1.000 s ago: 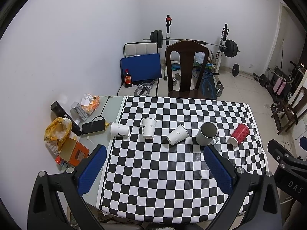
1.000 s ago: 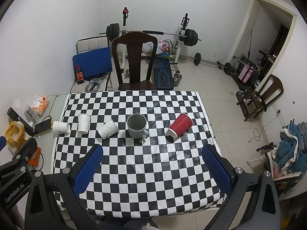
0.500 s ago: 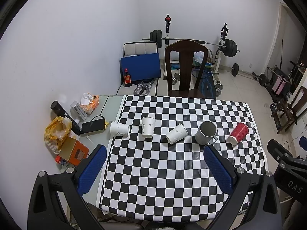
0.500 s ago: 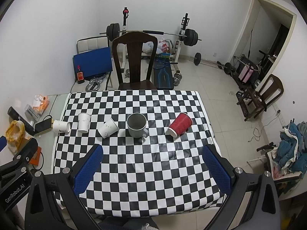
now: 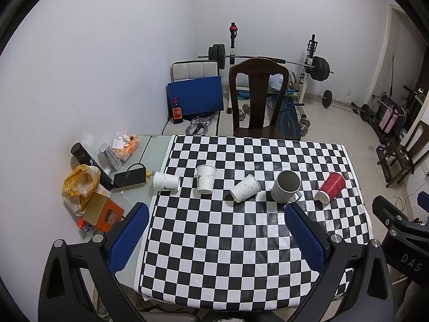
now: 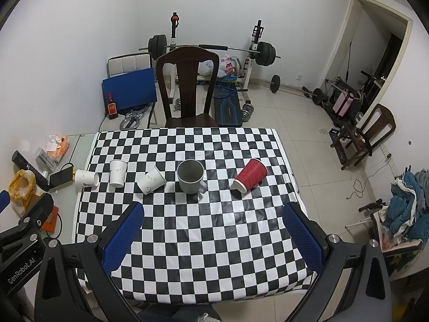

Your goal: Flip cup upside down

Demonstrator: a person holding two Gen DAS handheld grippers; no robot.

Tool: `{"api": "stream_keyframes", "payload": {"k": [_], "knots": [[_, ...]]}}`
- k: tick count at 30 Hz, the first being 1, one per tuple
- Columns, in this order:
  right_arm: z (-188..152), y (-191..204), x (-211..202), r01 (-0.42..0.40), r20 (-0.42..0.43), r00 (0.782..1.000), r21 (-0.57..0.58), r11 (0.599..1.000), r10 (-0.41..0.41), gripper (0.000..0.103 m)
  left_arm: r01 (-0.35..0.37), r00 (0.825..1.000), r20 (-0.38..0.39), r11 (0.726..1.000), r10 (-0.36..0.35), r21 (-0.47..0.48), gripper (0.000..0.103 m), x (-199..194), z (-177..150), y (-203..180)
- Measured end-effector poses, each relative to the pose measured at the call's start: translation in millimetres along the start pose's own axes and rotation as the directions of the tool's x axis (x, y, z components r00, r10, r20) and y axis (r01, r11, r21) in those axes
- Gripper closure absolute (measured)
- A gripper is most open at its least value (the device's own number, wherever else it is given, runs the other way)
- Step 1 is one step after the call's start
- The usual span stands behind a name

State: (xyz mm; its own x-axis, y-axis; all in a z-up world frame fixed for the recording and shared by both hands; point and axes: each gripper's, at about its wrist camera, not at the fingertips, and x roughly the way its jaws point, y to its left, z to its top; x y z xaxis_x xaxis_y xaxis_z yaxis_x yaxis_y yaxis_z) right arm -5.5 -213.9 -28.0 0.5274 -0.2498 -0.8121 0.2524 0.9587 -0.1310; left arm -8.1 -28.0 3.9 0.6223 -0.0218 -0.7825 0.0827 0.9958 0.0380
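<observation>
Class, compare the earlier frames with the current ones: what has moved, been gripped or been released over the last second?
Nothing visibly changed. Both hand-held grippers, left and right, hang open above the checkered table, holding nothing, and all five cups lie or stand where they were.

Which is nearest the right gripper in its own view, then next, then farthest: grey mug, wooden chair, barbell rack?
1. Grey mug, on the checkered cloth ahead of the right gripper.
2. Wooden chair, behind the table.
3. Barbell rack, by the back wall.

Glossy checkered tablecloth (image 6: 187,222), ribbed red paper cup (image 6: 250,175), smooth grey mug (image 6: 191,176), dark polished wooden chair (image 6: 187,86).
</observation>
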Motion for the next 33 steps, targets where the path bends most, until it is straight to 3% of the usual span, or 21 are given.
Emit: {"api": "stream_keyframes", "payload": {"k": [19, 24, 29, 33], "knots": [[-3.6, -4.1, 1.3, -0.004, 0.001, 1.0, 0.006, 1.0, 0.004, 0.0, 0.0, 1.0, 0.002, 1.0, 0.0, 0.0, 0.0, 0.2, -0.3, -0.3], [9.3, -4.6, 9.3, -0.004, -0.041, 0.999, 0.024, 1.0, 0.005, 0.0, -0.065, 0.998, -0.015, 0.998, 0.065, -0.01, 0.0, 23.0, 2.7, -3.8], [13.6, 19.6, 98.2, 0.005, -0.199, 0.98, -0.008, 1.0, -0.006, 0.0, -0.159, 0.984, -0.079, 0.987, 0.157, -0.013, 0.0, 94.9, 8.6, 6.6], [-5.8, 45.5, 197.3, 0.008, -0.359, 0.933, -0.014, 1.0, -0.013, 0.0, -0.182, 0.962, -0.207, 0.983, 0.177, -0.003, 0.0, 181.7, 10.3, 35.3]]}}
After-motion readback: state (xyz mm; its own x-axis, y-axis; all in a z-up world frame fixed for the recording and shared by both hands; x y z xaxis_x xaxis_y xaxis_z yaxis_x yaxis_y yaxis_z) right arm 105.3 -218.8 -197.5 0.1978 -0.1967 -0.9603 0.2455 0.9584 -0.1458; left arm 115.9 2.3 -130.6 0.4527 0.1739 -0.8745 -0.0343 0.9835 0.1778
